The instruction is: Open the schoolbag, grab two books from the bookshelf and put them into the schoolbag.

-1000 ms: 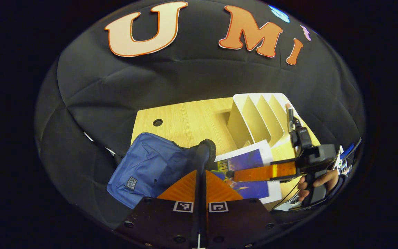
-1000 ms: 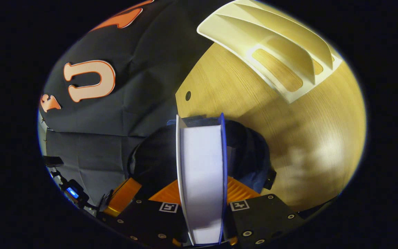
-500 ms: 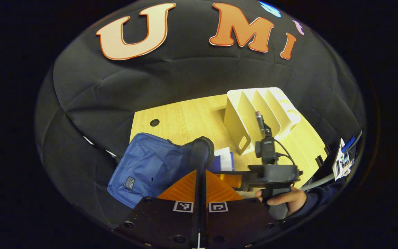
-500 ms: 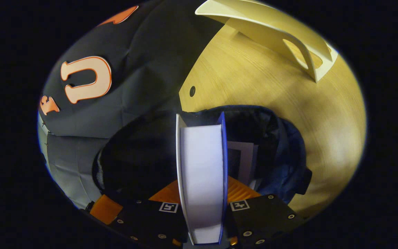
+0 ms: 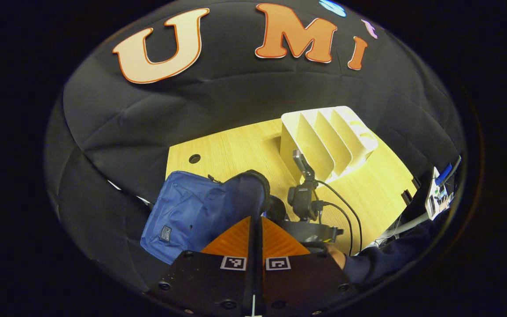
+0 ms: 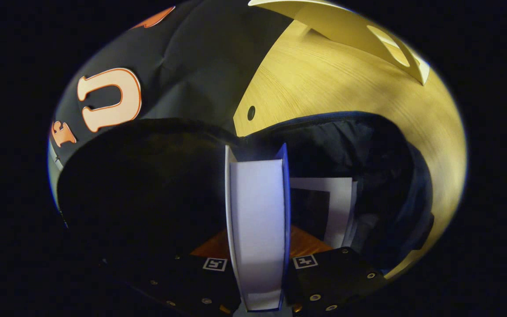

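My left tool [image 5: 253, 220] is closed with its fingers pressed together on the dark rim of the schoolbag [image 5: 183, 211], holding the mouth up. The blue schoolbag lies at the near left of the pale wooden counter [image 5: 236, 152], its labelled front panel turned to the left in the left gripper view.

My right tool [image 6: 258, 246] grips a book [image 6: 258, 224] edge-on, both fingers pressing its covers, with the white page block facing the camera and a blue cover on its right side. In the right gripper view the book's far end stands inside the open, dark mouth of the schoolbag [image 6: 368, 145]. A second book [image 6: 339, 202], white-edged with a dark cover, already lies inside the bag just to the right of the one I hold.

In the left gripper view my right tool [image 5: 308, 220] sits just right of the bag's opening, its camera mast sticking up and cables trailing to the right, with my hand [image 5: 337, 257] and dark sleeve [image 5: 385, 259] behind it.

The cream bookshelf [image 5: 324, 136] with slanted dividers stands on the far right of the counter, well apart from the bag. A round hole [image 5: 194, 158] marks the counter's far left corner.
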Action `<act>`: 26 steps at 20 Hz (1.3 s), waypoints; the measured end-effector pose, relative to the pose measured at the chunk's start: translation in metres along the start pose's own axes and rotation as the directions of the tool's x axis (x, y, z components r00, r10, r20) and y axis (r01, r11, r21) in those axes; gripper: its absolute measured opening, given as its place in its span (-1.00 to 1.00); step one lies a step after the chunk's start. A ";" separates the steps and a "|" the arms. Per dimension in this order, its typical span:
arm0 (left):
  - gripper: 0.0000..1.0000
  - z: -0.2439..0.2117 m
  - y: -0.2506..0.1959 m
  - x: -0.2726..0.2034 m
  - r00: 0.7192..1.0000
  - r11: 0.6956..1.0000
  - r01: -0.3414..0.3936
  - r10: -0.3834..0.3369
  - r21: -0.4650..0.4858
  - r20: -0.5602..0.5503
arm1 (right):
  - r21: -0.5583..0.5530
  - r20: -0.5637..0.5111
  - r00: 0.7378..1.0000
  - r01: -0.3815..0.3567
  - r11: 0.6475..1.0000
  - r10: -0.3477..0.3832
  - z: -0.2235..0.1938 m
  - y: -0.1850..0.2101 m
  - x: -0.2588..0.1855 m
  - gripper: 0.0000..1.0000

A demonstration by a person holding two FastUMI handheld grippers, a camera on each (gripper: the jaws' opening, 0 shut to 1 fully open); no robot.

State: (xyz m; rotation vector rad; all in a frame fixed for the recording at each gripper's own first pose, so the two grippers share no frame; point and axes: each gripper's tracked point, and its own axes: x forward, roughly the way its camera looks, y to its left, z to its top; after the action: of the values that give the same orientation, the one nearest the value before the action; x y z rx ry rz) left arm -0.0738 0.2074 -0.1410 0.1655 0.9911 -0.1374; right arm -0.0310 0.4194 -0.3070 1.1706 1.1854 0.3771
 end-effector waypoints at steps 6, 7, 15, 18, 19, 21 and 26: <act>-0.96 0.004 0.004 0.001 1.000 1.000 -0.013 0.013 -0.005 0.008 | 0.049 -0.031 0.999 -0.020 0.999 0.022 -0.008 0.001 0.020 -0.19; -0.96 0.006 0.006 0.001 1.000 1.000 -0.019 0.020 -0.006 0.015 | 0.063 -0.040 0.999 -0.011 0.998 0.013 -0.008 0.002 0.019 0.00; -0.96 0.004 0.021 0.004 0.998 0.998 -0.044 0.046 -0.043 0.038 | -0.129 -0.197 0.955 0.197 0.972 -0.220 -0.030 -0.030 -0.008 0.11; -0.96 0.007 0.025 0.002 0.997 0.996 -0.044 0.048 -0.074 0.054 | -0.250 -0.295 0.922 0.178 0.952 -0.250 -0.048 -0.029 -0.021 0.90; -0.96 0.007 0.026 0.002 0.997 0.996 -0.045 0.050 -0.079 0.056 | -0.292 -0.317 0.909 0.176 0.940 -0.269 -0.052 -0.034 -0.027 0.93; -0.96 0.005 0.024 0.002 0.997 0.995 -0.044 0.050 -0.092 0.060 | -0.352 -0.316 0.902 0.175 0.919 -0.293 -0.052 -0.036 -0.036 0.94; -0.96 0.001 0.021 0.004 0.996 0.990 -0.059 0.067 -0.128 0.062 | -0.448 -0.264 0.912 0.173 0.877 -0.315 -0.026 -0.033 -0.071 0.90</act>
State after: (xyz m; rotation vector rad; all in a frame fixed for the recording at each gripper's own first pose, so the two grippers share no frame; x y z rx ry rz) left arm -0.0663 0.2275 -0.1421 0.0757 0.9247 -0.0217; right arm -0.0925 0.3646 -0.2966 0.5837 1.4416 0.6133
